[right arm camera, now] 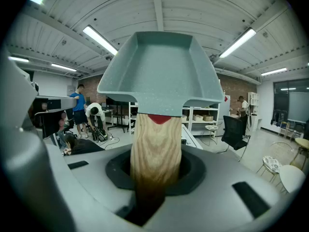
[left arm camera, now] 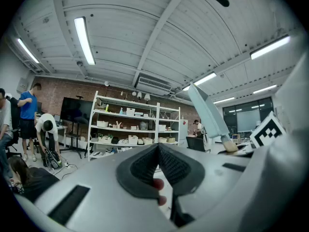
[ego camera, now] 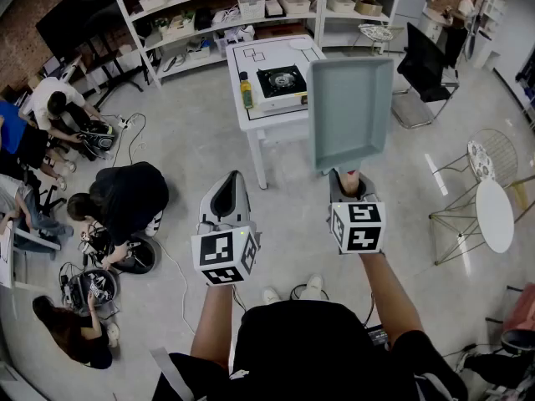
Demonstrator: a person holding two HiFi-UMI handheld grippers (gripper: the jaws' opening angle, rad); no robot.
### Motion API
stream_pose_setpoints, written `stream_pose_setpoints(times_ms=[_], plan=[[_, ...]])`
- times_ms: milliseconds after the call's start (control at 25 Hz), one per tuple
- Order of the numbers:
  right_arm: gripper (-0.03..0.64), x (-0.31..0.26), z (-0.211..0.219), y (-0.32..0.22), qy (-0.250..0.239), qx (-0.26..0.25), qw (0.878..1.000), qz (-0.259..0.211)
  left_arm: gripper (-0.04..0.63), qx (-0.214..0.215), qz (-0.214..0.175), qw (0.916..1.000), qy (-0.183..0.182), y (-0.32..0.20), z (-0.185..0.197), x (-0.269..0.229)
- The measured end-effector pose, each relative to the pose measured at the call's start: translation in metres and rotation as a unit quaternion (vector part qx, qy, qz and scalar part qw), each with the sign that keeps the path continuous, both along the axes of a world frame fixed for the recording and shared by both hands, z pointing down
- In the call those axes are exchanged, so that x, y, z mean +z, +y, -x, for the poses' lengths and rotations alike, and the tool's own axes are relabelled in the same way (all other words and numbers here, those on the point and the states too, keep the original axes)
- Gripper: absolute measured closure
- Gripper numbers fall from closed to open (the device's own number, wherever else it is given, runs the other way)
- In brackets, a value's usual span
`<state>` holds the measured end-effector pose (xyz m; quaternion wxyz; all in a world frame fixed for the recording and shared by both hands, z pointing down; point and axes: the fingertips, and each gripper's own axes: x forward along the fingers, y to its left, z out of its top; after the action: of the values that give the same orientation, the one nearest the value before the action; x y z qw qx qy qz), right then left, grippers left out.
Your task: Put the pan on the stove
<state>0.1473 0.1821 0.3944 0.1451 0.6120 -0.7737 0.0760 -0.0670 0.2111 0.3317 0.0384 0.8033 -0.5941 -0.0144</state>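
Note:
My right gripper (ego camera: 349, 182) is shut on the wooden handle (right arm camera: 155, 151) of a square pale blue-grey pan (ego camera: 349, 111), which I hold up in the air in front of me. In the right gripper view the pan (right arm camera: 161, 74) fills the middle. The pan also shows edge-on in the left gripper view (left arm camera: 208, 112). A black gas stove (ego camera: 281, 82) sits on a small white table (ego camera: 259, 115) ahead, left of the pan. My left gripper (ego camera: 226, 192) hangs beside the right one, jaws shut (left arm camera: 158, 151) with nothing between them.
A yellow bottle (ego camera: 246, 90) stands on the table next to the stove. White shelves (ego camera: 242, 11) line the back. Several people crouch on the floor at left (ego camera: 125, 199). A black chair (ego camera: 422, 65) and a round white table (ego camera: 495, 215) stand at right.

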Motion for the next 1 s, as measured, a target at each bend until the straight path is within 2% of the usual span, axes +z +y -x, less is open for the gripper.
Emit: stream_pose_setpoints(times_ms=[640,1000], plan=[[0.54,-0.003,-0.033,-0.017,-0.01,-0.022,1.0,-0.001,0.591,-0.015,0.001,0.9998,-0.01,-0.009,-0.04,-0.004],[0.54,0.006,-0.062,-0.03,-0.015,-0.05,0.999,0.002,0.591,-0.033,0.004,0.9993,-0.017,-0.016,-0.08,0.005]])
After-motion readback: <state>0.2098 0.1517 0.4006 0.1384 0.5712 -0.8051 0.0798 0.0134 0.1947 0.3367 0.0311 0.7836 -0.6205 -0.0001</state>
